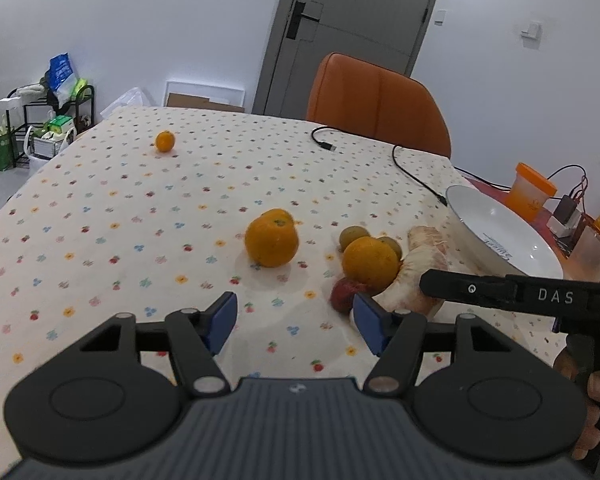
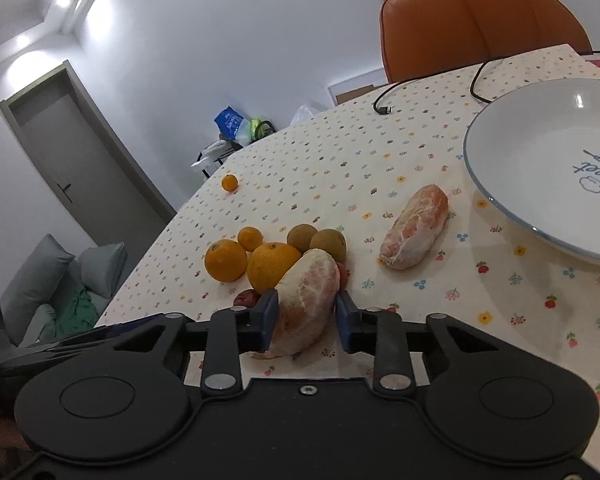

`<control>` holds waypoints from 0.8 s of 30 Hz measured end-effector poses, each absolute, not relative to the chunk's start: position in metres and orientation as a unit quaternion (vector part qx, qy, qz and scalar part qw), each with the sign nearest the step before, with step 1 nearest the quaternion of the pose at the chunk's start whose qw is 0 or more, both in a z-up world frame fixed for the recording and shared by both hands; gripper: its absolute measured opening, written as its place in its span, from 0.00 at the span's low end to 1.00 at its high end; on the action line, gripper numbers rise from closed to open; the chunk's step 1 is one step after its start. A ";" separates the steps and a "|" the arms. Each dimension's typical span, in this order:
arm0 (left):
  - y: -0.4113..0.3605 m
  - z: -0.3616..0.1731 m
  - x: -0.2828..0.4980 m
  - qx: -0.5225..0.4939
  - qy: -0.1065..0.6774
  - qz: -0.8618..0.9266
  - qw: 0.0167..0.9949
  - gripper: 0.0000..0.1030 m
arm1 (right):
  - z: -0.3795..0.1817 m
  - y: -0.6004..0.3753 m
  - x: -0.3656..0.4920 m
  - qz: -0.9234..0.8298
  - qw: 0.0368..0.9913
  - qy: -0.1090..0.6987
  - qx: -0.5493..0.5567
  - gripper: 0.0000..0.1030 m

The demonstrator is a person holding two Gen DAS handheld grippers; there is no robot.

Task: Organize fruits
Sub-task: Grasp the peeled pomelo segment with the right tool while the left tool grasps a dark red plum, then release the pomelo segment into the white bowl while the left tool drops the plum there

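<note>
Between the blue pads of the right claw (image 2: pixel 306 322), a peeled pomelo wedge (image 2: pixel 306 304) is lying on the bench (image 2: pixel 420 312), long axis pointing away, pads bracketing but not visibly pressing; the plate (image 2: pixel 500 204) is sitting right-forward. The left claw (image 1: pixel 296 324) is hanging apart, empty.

Glossy ceramic plate (image 2: pixel 540 152); matt floral tablecloth (image 2: pixel 380 168).
</note>
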State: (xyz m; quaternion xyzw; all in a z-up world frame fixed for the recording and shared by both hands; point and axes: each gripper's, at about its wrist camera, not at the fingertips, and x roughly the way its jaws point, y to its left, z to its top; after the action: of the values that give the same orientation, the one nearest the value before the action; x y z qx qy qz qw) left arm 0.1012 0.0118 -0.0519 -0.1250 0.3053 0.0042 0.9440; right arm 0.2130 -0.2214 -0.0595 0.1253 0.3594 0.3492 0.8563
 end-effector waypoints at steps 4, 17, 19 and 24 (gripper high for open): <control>0.005 -0.050 0.107 -0.122 0.303 -0.004 0.945 0.60 | -0.056 -0.224 0.211 0.352 0.861 0.348 0.122 0.23; -0.019 -0.056 0.127 -0.109 0.309 -0.023 0.944 0.46 | -0.046 -0.245 0.205 0.349 0.871 0.322 0.123 0.18; -0.023 -0.059 0.130 -0.104 0.313 -0.024 0.944 0.39 | -0.045 -0.250 0.205 0.345 0.874 0.320 0.124 0.18; -0.027 -0.064 0.135 -0.093 0.324 -0.009 0.941 0.22 | -0.045 -0.263 0.207 0.333 0.879 0.314 0.130 0.18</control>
State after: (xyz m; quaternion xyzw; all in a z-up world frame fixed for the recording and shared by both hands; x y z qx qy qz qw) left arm 0.1349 -0.0274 -0.0640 -0.0933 0.3245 -0.0092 0.9412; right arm 0.2069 -0.2626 -0.0454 0.1298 0.3145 0.3331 0.8794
